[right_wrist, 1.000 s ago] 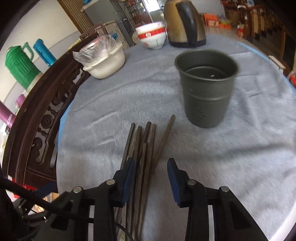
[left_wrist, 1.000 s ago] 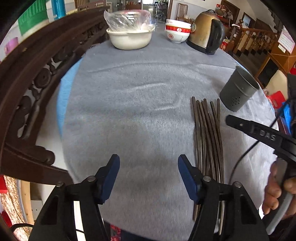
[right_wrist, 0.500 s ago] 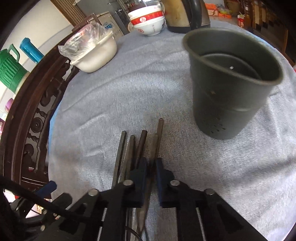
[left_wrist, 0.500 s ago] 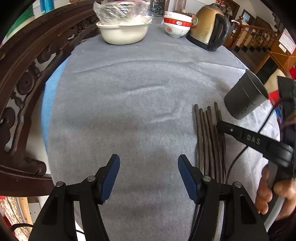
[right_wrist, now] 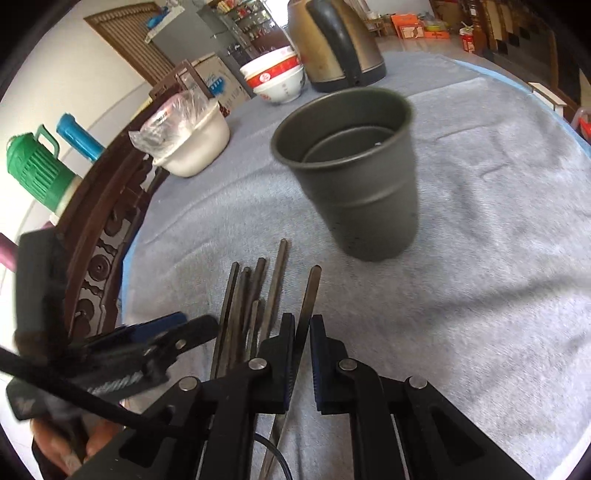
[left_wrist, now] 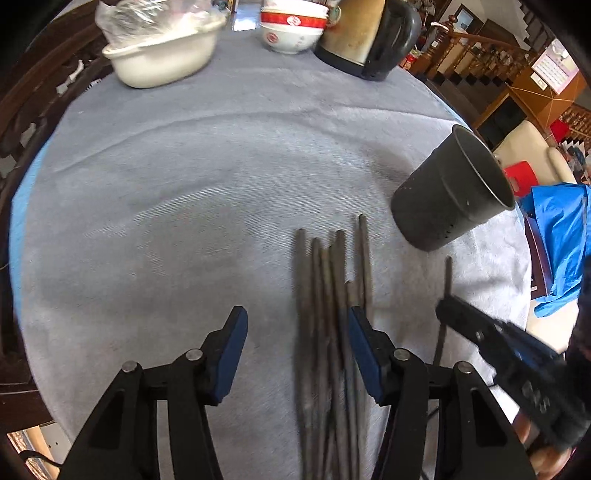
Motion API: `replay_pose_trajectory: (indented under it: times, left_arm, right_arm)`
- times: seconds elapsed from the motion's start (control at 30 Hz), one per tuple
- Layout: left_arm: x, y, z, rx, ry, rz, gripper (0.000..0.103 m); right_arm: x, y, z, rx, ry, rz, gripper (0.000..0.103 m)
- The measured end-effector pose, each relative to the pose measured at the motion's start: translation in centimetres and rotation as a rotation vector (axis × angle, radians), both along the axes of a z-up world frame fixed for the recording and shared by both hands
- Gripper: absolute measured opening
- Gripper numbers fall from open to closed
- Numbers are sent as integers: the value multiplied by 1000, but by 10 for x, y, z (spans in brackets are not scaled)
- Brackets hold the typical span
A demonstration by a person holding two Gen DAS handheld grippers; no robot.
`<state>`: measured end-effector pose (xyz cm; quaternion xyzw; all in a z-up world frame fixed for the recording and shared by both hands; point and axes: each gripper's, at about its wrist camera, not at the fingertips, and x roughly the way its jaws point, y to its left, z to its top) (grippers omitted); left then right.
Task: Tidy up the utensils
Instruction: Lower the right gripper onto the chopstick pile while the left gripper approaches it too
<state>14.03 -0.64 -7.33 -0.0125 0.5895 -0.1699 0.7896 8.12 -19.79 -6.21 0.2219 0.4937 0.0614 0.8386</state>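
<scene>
Single chopstick (right_wrist: pixel 309 295) pinched between the pads of the right gripper (right_wrist: pixel 303 332), jaws pressed nearly together on it; its far end points toward the dark utensil holder (right_wrist: pixel 354 177), which stands upright on the grey cloth (right_wrist: pixel 498 258) a little beyond. In the left wrist view this stick (left_wrist: pixel 445 295) appears apart from the rest, to their right. Remaining chopsticks (left_wrist: pixel 332 295) lie in a loose bundle on the cloth, roughly parallel, tips fanned slightly, just to the left of the held one and near the holder. Left gripper (left_wrist: pixel 295 328) is over the bundle with jaws closing; the sticks lie toward its right pad (left_wrist: pixel 360 332), and no pad presses on one, so nothing is gripped there. Handling judgement: sticks look thin, stiff, light, probably wood or lacquer, smooth-sided, so liable to swivel or slip in a two-pad pinch. Present hold looks to be around mid-length, though the near end is hidden, which should limit swing; a hold nearer one end would let the free end droop. Picking one from the bundle risks dragging neighbours. Holder looks light and could tip if struck on the rim. Beyond: white basin (left_wrist: pixel 162 62), red-and-white bowls (left_wrist: pixel 291 29), kettle (left_wrist: pixel 365 37) at the far side of the table.
</scene>
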Motion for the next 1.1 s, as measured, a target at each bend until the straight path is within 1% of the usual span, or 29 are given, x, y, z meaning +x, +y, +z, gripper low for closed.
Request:
replay_pose_trajectory:
  times: [0.07,0.13,0.2,0.27,0.3,0.33,0.4,0.53,0.7,0.77,0.87,0.93,1.0,1.03,1.1]
  left_arm:
    - [4,-6,-3,-3,8,-9,57]
    - [7,-7,-9,3,28,-1,53]
    - [9,-11,-15,-8,49,-9,39]
    - [10,-13,-17,-16,45,-14,33]
    - [11,-13,-18,-30,51,-13,26]
    - [12,-12,-18,-51,59,-13,22]
    - [12,-7,-17,-71,59,-4,19]
    - [7,8,-12,-91,51,20,18]
    - [-1,32,-5,-152,51,44,19]
    - [-3,40,-1,-155,37,54,19]
    - [-5,49,2,-164,30,54,19]
    - [-5,50,2,-163,30,58,19]
    - [-7,54,-1,-163,32,68,19]
    - [-7,55,-2,-168,35,67,19]
    - [-9,61,-2,-184,49,69,19]
  right_arm:
    - [-3,-5,0,14,-4,-8,9]
    - [-6,-9,-2,29,-3,-12,9]
    - [-8,-11,-3,39,-5,-15,9]
    - [-10,-12,-5,50,-1,-15,9]
    - [-11,-12,-6,55,1,-13,9]
    - [-12,-12,-6,60,2,-11,9]
    - [-13,-10,-7,61,-1,-5,9]
    - [-19,-8,-3,66,-23,6,9]
    - [-23,-6,-1,88,-43,14,9]
    - [-24,-4,-2,105,-44,18,9]
    - [-25,-2,-1,119,-43,19,9]
    - [-26,1,-1,109,-39,21,9]
    - [-26,3,-3,85,-22,17,9]
    - [-26,3,-4,80,-11,14,10]
    - [-28,-2,-7,88,5,1,11]
